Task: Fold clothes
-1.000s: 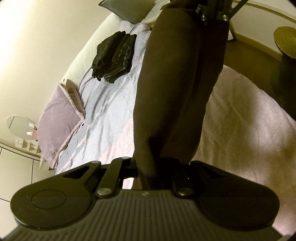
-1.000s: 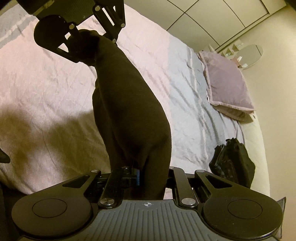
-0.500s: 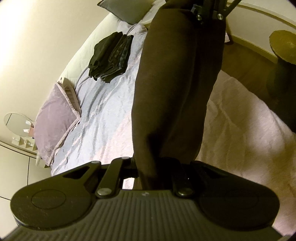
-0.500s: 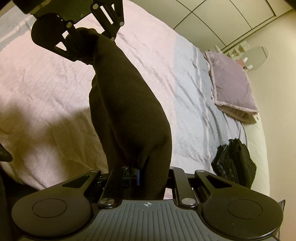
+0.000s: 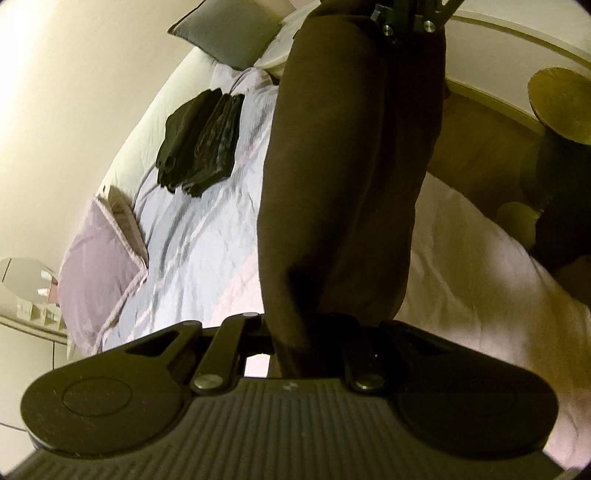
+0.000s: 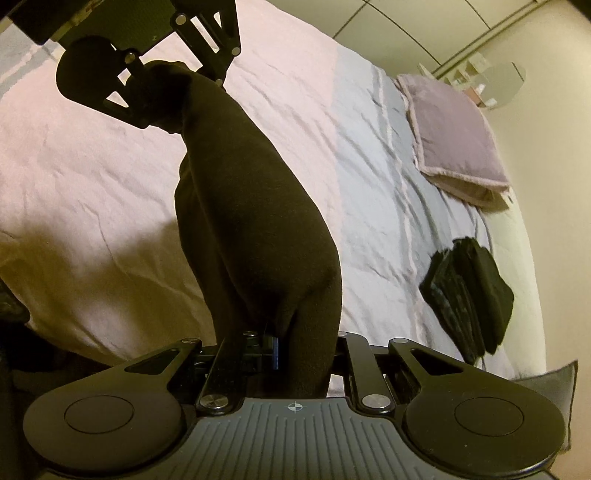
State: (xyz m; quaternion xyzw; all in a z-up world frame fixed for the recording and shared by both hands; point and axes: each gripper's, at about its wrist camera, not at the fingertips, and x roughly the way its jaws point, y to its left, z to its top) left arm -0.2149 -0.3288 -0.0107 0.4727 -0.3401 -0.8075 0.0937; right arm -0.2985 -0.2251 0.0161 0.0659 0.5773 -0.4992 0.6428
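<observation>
A dark brown garment (image 5: 343, 166) hangs stretched between my two grippers above the bed. In the left wrist view it runs from my left gripper (image 5: 306, 332), shut on one end, up to the right gripper (image 5: 406, 22) at the top edge. In the right wrist view the same garment (image 6: 251, 206) rises from my right gripper (image 6: 295, 343), shut on its near end, to the left gripper (image 6: 155, 92) at the upper left. Cloth hides the fingertips of both near grippers.
A stack of folded dark clothes (image 5: 199, 140) (image 6: 469, 295) lies on the pale bed cover (image 5: 203, 240) (image 6: 92, 166) near its far edge. A lilac pillow (image 5: 99, 266) (image 6: 454, 147) and a grey pillow (image 5: 229, 33) lie at the head. A dark round stool (image 5: 561, 103) stands beside the bed.
Both grippers have carried the garment sideways over the bed, so the bed, pillow and folded stack have slid in both views. Both grips stay the same.
</observation>
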